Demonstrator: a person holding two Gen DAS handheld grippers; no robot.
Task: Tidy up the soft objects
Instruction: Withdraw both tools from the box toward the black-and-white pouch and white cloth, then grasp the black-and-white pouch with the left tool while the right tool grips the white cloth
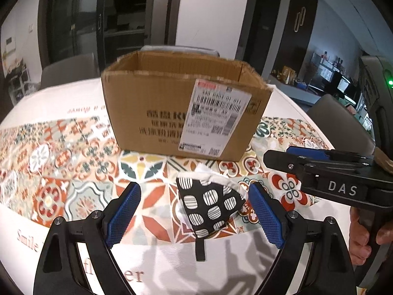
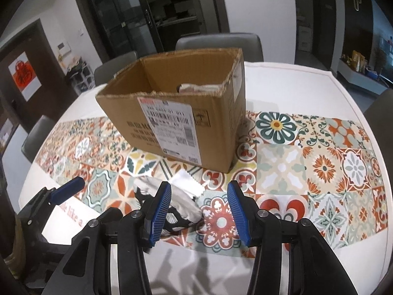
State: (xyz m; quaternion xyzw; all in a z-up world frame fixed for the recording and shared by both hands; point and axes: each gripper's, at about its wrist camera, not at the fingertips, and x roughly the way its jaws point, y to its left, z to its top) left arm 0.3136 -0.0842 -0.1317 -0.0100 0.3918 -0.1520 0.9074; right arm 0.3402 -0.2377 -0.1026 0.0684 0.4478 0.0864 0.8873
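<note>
A black-and-white patterned oven mitt (image 1: 211, 202) with a white lining and a black loop lies on the table, between the fingers of my open left gripper (image 1: 194, 211). In the right wrist view the mitt (image 2: 183, 202) lies partly behind the left finger of my open, empty right gripper (image 2: 199, 211). An open cardboard box (image 1: 181, 103) with a shipping label stands just behind the mitt. In the right wrist view the box (image 2: 181, 113) holds some pale soft items. My right gripper also shows in the left wrist view (image 1: 282, 158), at the right.
The round table has a white cloth with a colourful tile pattern (image 2: 307, 162). Grey chairs (image 2: 218, 43) stand around the far side. Dark cabinets and doors are behind. The left gripper's fingertip (image 2: 70, 188) shows at the left of the right wrist view.
</note>
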